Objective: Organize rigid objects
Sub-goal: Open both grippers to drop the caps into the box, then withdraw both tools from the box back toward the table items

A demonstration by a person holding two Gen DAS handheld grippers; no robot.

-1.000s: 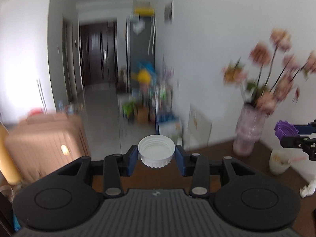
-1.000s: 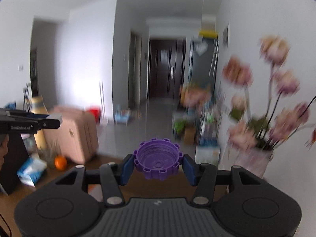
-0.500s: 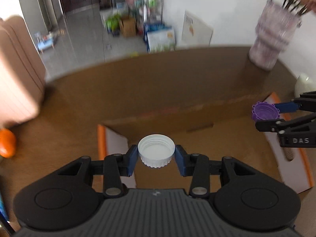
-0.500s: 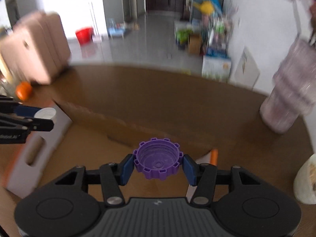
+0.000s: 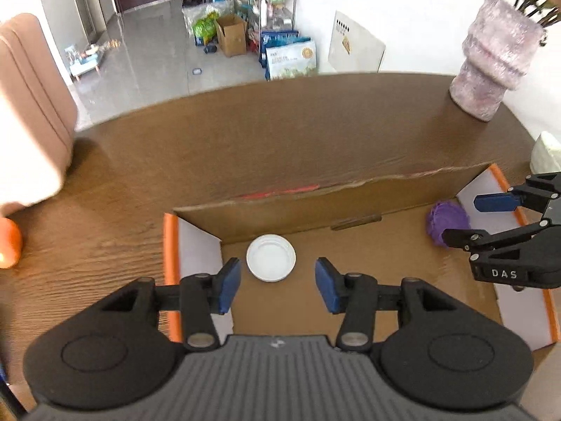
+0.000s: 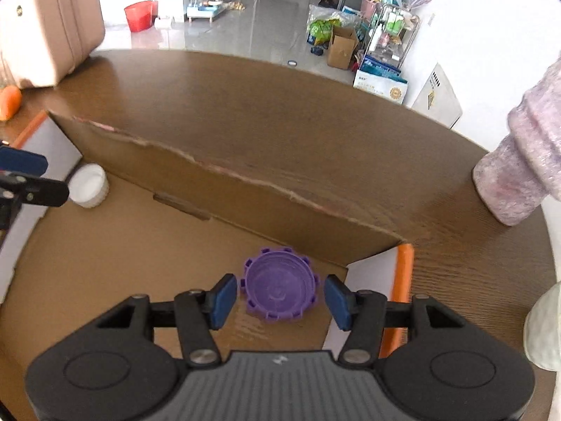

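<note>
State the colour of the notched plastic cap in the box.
Purple; clearest in the right wrist view.

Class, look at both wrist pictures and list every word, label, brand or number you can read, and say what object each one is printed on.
"DAS": white letters on the black body of the right gripper, seen from the left wrist view.
Printing on the blue and white box on the floor: too small to read.
Marks on the white board leaning against the wall: too blurred to read.
Nothing legible on the white cap, purple cap or cardboard box.
</note>
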